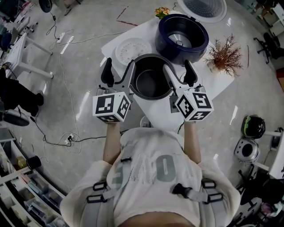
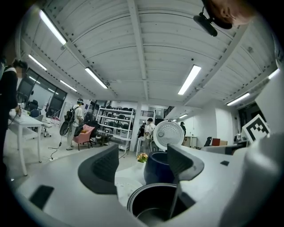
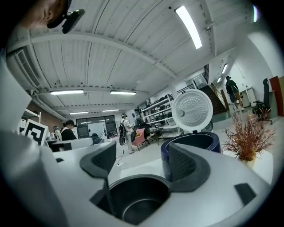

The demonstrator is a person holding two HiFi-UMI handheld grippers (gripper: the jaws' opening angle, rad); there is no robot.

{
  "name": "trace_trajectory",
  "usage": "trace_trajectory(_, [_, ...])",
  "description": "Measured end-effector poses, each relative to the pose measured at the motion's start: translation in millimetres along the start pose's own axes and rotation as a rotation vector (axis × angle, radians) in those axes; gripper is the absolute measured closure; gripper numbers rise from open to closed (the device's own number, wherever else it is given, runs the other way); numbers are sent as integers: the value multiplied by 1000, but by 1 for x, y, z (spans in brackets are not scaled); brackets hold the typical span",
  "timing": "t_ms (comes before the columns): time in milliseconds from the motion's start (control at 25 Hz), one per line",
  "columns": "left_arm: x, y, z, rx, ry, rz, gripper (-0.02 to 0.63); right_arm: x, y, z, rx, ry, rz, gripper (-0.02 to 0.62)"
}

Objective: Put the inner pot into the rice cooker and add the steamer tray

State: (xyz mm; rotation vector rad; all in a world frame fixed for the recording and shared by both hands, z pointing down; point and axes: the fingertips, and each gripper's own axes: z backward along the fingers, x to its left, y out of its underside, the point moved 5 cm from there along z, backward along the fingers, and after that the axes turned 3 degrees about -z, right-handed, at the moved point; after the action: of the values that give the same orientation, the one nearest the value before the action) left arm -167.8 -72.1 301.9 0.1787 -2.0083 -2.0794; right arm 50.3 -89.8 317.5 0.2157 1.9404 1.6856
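Nearest you, the main risk is a lopsided lift: the pot (image 1: 151,84) sits close to the near edge of the table (image 1: 151,33), and if you clamp only its thin rim, or one side bites before the other, it could tip, slip out or slide toward you off the edge. Neither gripper has it yet. The left gripper (image 1: 120,66) has its jaws wide apart, with the inner one just over the pot's left rim and nothing pressed between the pads. The right gripper (image 1: 176,66) is the same, spread wide with its inner jaw over the right rim and gripping nothing. So the pot stands free between the two grippers, upright and empty. A little farther, to the left, the tray (image 1: 132,49) lies flat on the table and hard to pinch; watch you don't sweep it with the left gripper as you carry the pot past. Farthest, the cooker (image 1: 195,48) stands open, lid (image 1: 204,8) up. A tilted pot may catch on its rim and jam, and the plant (image 1: 226,55) just beside it on the right could be knocked by your right gripper.
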Motion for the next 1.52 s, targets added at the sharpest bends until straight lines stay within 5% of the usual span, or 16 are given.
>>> trace_trajectory(320, [21, 20, -10, 70, 14, 172, 282, -23, 5, 2, 30, 43, -34, 233])
trace_trajectory(520, [36, 56, -10, 127, 52, 436, 282, -43, 28, 6, 78, 74, -150, 233])
trace_trajectory(680, [48, 92, -10, 156, 78, 709, 282, -55, 59, 6, 114, 68, -342, 239])
trace_trajectory(1000, [49, 158, -11, 231, 101, 1049, 284, -83, 122, 13, 128, 41, -854, 255])
trace_trajectory(1280, [45, 171, -10, 247, 128, 1190, 293, -89, 145, 22, 112, 26, -1056, 266])
trace_trajectory(1520, [47, 176, -11, 268, 136, 1221, 339, -88, 152, 19, 107, -22, -1141, 290])
